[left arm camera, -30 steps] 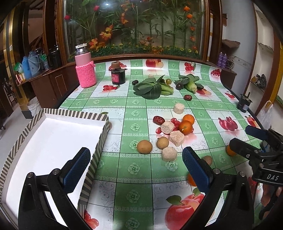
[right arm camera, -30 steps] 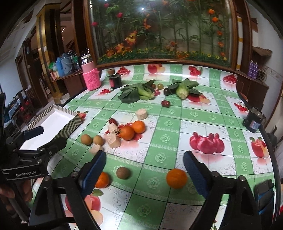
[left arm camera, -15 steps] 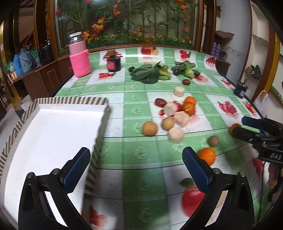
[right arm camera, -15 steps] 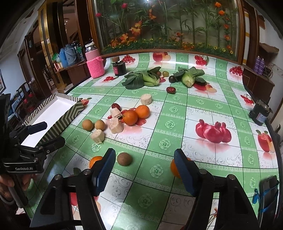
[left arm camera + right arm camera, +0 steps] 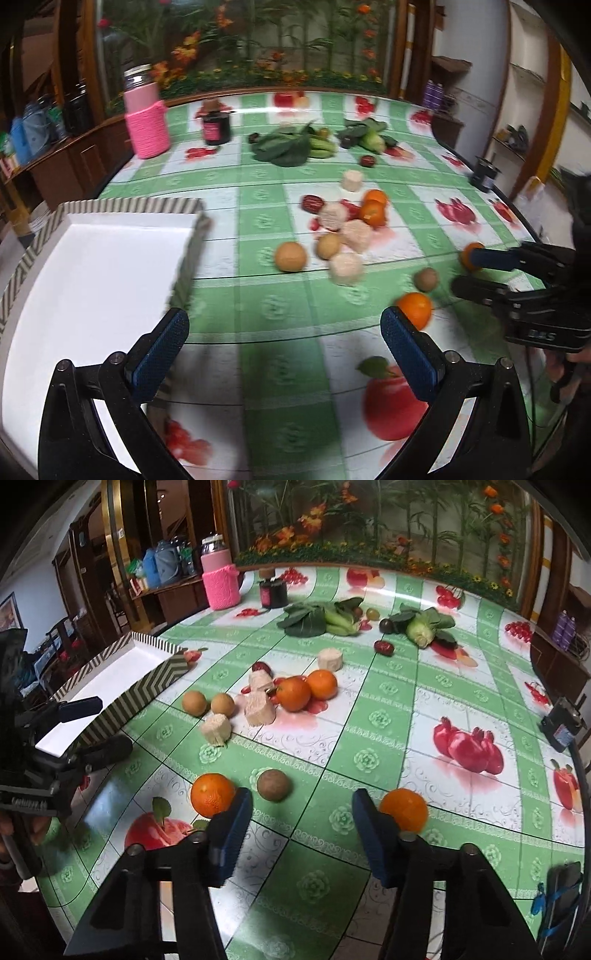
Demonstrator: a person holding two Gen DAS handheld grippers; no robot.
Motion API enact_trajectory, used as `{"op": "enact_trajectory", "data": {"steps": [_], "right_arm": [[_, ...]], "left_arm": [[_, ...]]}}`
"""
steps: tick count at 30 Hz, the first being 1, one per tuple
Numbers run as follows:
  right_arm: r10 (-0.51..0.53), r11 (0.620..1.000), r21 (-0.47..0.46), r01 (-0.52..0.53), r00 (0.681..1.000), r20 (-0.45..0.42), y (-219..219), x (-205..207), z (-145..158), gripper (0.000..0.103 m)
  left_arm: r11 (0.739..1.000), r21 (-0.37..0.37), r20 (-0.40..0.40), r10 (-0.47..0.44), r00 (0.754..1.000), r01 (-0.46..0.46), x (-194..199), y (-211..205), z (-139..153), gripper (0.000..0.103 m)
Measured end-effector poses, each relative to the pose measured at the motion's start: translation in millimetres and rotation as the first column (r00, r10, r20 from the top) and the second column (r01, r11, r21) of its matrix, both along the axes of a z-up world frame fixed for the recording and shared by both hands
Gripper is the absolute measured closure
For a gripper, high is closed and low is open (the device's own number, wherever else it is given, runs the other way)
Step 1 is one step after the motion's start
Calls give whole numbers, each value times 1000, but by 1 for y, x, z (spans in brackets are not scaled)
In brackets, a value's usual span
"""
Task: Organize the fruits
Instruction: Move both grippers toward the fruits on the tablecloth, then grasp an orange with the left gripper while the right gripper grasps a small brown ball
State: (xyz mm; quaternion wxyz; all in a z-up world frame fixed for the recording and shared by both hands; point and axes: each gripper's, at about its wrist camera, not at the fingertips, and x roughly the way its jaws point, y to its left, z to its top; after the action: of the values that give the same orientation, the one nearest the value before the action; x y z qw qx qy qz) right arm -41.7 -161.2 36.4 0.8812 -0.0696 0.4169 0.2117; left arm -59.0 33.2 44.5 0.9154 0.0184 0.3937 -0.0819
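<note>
The left wrist view is blurred, so the fruit there shows soft edges. The left gripper (image 5: 284,339) hangs with jaws wide and nothing between them, partly over the white tray (image 5: 99,266), whose near end is cut off by the frame. The right gripper (image 5: 302,818) has just been closing its jaws; they stand narrower but apart, with only bare table (image 5: 369,716) between them. One orange (image 5: 212,794) lies just left of its left pad, another orange (image 5: 404,809) is partly hidden behind the right pad, and a brown fruit (image 5: 273,784) lies just ahead of the gap. More oranges and pale chunks cluster mid-table. The cloth is green-checked with printed fruit; a floral mural and wooden cabinets stand behind.
</note>
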Motion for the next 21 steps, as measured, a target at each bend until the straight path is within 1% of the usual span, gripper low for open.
{"op": "enact_trajectory", "data": {"steps": [5, 7, 8, 9, 11, 13, 14, 15, 16, 17, 19, 20, 21], "right_arm": [[42, 999, 6, -42, 999, -29, 8, 4, -6, 54], [63, 998, 5, -63, 997, -36, 13, 8, -8, 62], [70, 998, -4, -70, 997, -40, 16, 10, -10, 71], [77, 997, -11, -78, 996, -46, 18, 13, -13, 77], [89, 996, -19, -91, 994, -66, 22, 19, -20, 82], [96, 995, -33, -97, 994, -51, 23, 19, -22, 88], [96, 995, -28, -98, 994, -51, 22, 19, -22, 90], [97, 995, -13, -98, 994, -59, 20, 20, -22, 90], [96, 995, -6, -96, 993, -64, 18, 20, -22, 90], [93, 996, -9, -94, 993, -66, 17, 20, -22, 88], [98, 995, -6, -98, 993, -59, 17, 19, -20, 76], [101, 995, 22, -100, 993, -57, 15, 18, -19, 60], [97, 995, 37, -95, 994, -53, 14, 19, -17, 50]], "left_arm": [[1000, 18, -1, -24, 1000, 24, -2, -11, 0, 0], [999, 23, -4, -33, 999, 33, -2, -14, 0, 0], [999, 24, -7, -37, 999, 37, -2, -16, 0, 0], [999, 24, -9, -42, 999, 42, -1, -18, 0, 0], [998, 26, -12, -53, 999, 53, -1, -22, -1, 0], [997, 33, -14, -65, 998, 66, 0, -28, -2, 0], [997, 37, -16, -72, 997, 72, 1, -32, -2, 0], [996, 42, -17, -80, 997, 80, 2, -35, -2, 0], [995, 45, -18, -86, 996, 87, 3, -38, -3, 0], [995, 45, -19, -89, 996, 90, 4, -40, -3, 0], [995, 40, -20, -96, 995, 96, 5, -43, -3, 0], [995, 39, -20, -95, 995, 95, 5, -43, -2, 0], [995, 39, -21, -93, 995, 93, 6, -43, -3, 0]]}}
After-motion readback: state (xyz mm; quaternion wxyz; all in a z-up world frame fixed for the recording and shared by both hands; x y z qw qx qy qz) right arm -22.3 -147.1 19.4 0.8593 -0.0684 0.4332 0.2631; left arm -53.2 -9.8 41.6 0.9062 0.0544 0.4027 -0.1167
